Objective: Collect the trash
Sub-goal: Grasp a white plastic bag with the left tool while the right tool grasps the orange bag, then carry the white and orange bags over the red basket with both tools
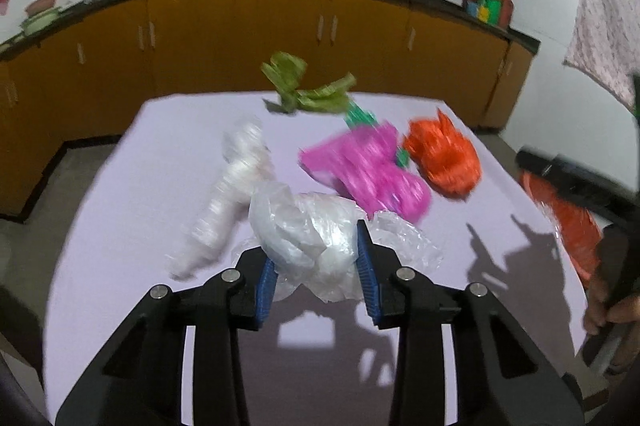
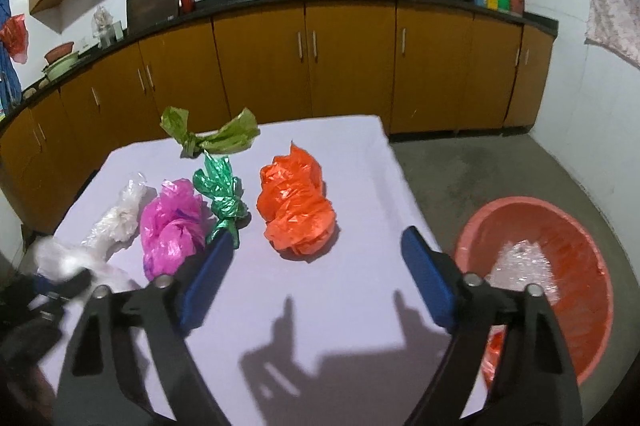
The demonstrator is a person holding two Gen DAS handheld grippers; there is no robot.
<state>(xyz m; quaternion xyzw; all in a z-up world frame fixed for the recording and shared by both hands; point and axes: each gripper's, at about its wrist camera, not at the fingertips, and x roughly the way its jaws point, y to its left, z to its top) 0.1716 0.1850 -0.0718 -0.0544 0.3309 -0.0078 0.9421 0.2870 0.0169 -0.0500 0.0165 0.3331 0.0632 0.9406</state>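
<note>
L tool (image 1: pixel 320 266) clamped on crumpled clear plastic bag (image 1: pixel 308 226); R tool (image 2: pixel 316 274) open, empty, over lilac tabletop (image 2: pixel 320 306) nr crumpled orange plastic bag (image 2: pixel 296 206).

Table (image 2: pixel 340 306) had a lilac cover; on it lay crumpled plastic bags: olive one (image 2: pixel 216 136) at far edge, then white (image 2: pixel 120 214), magenta (image 2: pixel 172 226), dark green (image 2: pixel 222 194), orange (image 2: pixel 298 210) in a row. Red tub (image 2: pixel 592 226) sat on concrete floor (image 2: pixel 460 178) beside the table
</note>
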